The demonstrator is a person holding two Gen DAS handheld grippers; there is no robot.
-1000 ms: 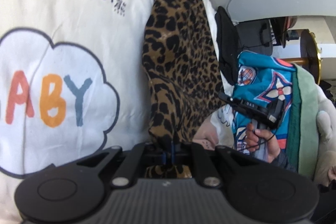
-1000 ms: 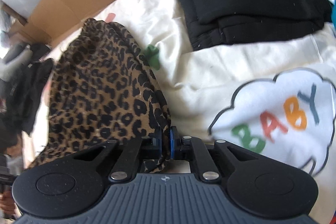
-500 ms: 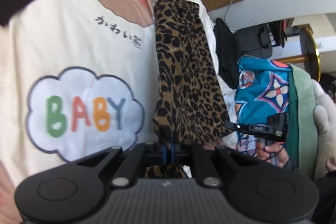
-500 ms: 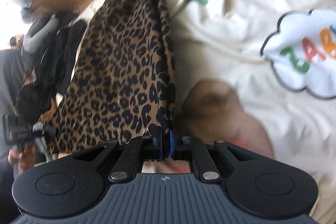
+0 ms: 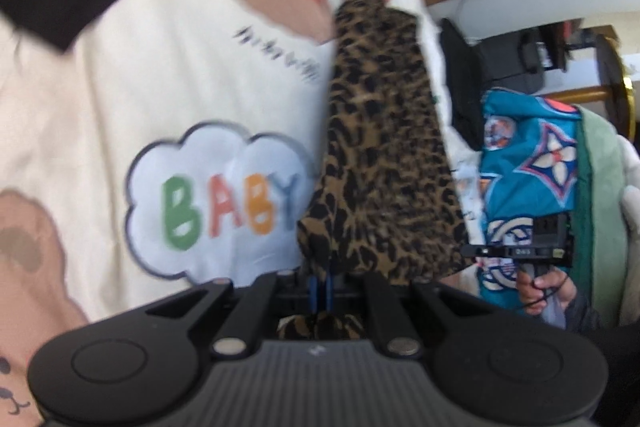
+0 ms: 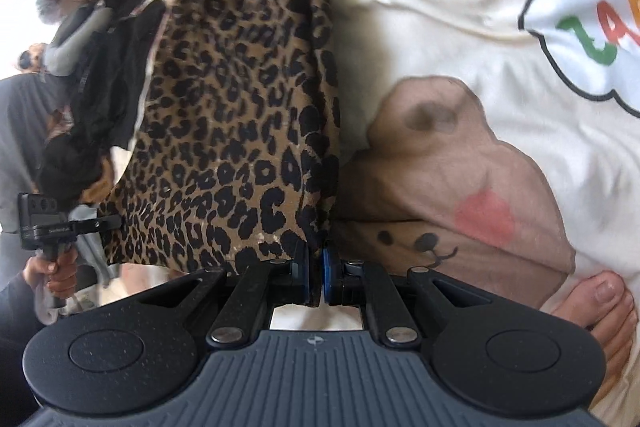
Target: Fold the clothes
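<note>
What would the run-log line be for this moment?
left gripper: shut on leopard-print garment | right gripper: shut on garment | lifted over bedsheet

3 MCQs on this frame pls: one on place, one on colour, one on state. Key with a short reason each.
1. Relative to the BABY cloud print in the left wrist view, the leopard-print garment is:
A. to its right
B. to its left
C. spread flat over it

2. The first B in BABY is:
A. blue
B. green
C. black

3. The left gripper is:
A. wide open
B. shut on nothing
C. shut on the garment

Key:
1 A: the leopard-print garment rises just right of the BABY cloud print on the cream blanket.
2 B: that letter is plainly green.
3 C: the left gripper has its blue pads pinched on the fabric; the right gripper clamps another edge.
</note>
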